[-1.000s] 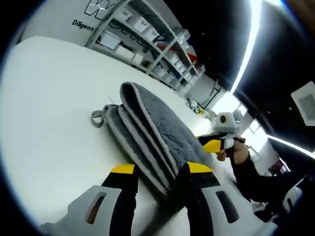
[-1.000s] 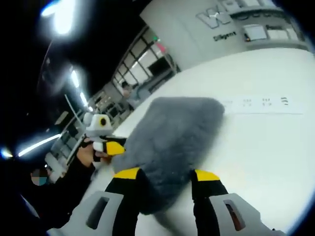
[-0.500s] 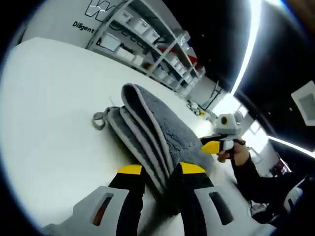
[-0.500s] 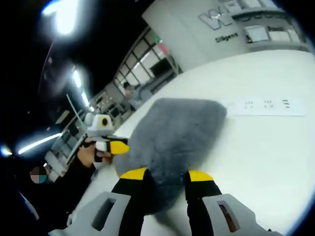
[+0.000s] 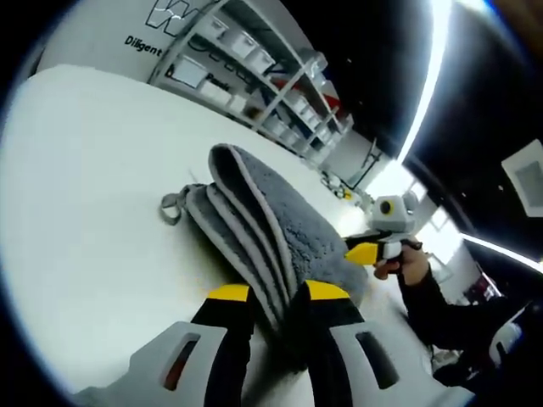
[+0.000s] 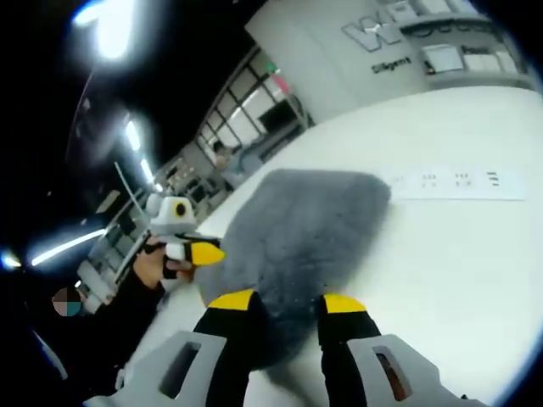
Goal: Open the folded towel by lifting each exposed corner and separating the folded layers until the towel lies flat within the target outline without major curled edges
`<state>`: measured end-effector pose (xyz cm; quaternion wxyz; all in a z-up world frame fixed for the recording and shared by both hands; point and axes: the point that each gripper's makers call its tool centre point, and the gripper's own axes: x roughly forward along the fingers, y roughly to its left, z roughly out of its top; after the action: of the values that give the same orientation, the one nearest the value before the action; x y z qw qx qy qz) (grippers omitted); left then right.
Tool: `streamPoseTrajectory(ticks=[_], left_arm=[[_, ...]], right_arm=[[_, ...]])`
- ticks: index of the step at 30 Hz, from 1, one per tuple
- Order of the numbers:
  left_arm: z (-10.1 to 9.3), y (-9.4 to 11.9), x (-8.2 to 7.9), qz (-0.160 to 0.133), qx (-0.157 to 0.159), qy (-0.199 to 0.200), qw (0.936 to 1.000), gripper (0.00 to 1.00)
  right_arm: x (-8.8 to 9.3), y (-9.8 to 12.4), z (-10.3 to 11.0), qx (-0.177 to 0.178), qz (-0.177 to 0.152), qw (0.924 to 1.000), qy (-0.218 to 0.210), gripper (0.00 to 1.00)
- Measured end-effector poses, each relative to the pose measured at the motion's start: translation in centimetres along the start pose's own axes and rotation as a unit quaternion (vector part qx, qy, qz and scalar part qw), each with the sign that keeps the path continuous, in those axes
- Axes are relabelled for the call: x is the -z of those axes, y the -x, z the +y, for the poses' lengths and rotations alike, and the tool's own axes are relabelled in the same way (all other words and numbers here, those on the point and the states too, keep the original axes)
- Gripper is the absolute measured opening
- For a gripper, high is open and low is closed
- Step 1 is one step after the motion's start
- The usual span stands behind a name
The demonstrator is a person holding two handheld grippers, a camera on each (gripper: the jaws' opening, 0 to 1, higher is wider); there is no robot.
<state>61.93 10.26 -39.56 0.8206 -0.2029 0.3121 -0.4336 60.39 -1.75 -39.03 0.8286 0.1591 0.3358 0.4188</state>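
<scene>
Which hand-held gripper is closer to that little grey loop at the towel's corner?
Left. The left hand-held gripper grips the towel edge nearer the loop; the right hand-held gripper holds the far side.

The near corner of the towel [image 5: 263,229] is hidden between the left gripper [image 5: 277,293]'s jaws. Small marks on the paper strip [image 6: 458,181] beyond the towel are too small to read, and wall lettering [image 5: 142,42] is cut off.

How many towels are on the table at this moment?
1. A single grey folded towel lies on the white table, with the left tool closed on its near edge and the right tool closed on the opposite edge. Nothing suggests another underneath.
</scene>
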Motion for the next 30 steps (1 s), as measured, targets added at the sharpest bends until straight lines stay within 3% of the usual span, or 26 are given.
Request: streamPoseTrajectory(ticks=[10, 13, 15, 19, 30], left_arm=[[-0.2, -0.1, -0.3, -0.005, -0.019, -0.022, 0.9995, 0.13], [-0.1, -0.1, -1.0, -0.034, -0.03, -0.011, 0.9989, 0.12], [-0.2, -0.1, -0.8, -0.037, -0.035, -0.008, 0.9987, 0.11], [-0.4, -0.1, -0.5, -0.053, -0.041, -0.007, 0.9977, 0.11], [-1.1, 0.4, 0.3, -0.055, -0.047, 0.003, 0.9974, 0.09]], right_arm=[[-0.4, 0.2, 0.1, 0.016, -0.014, 0.9997, 0.012, 0.18], [-0.5, 0.2, 0.6, 0.018, -0.019, 0.9992, 0.031, 0.14], [-0.3, 0.3, 0.7, 0.02, -0.017, 0.999, 0.037, 0.14], [-0.3, 0.5, 0.3, 0.018, -0.027, 0.9992, 0.022, 0.13], [0.4, 0.9, 0.9, 0.018, -0.036, 0.9991, 0.012, 0.12]])
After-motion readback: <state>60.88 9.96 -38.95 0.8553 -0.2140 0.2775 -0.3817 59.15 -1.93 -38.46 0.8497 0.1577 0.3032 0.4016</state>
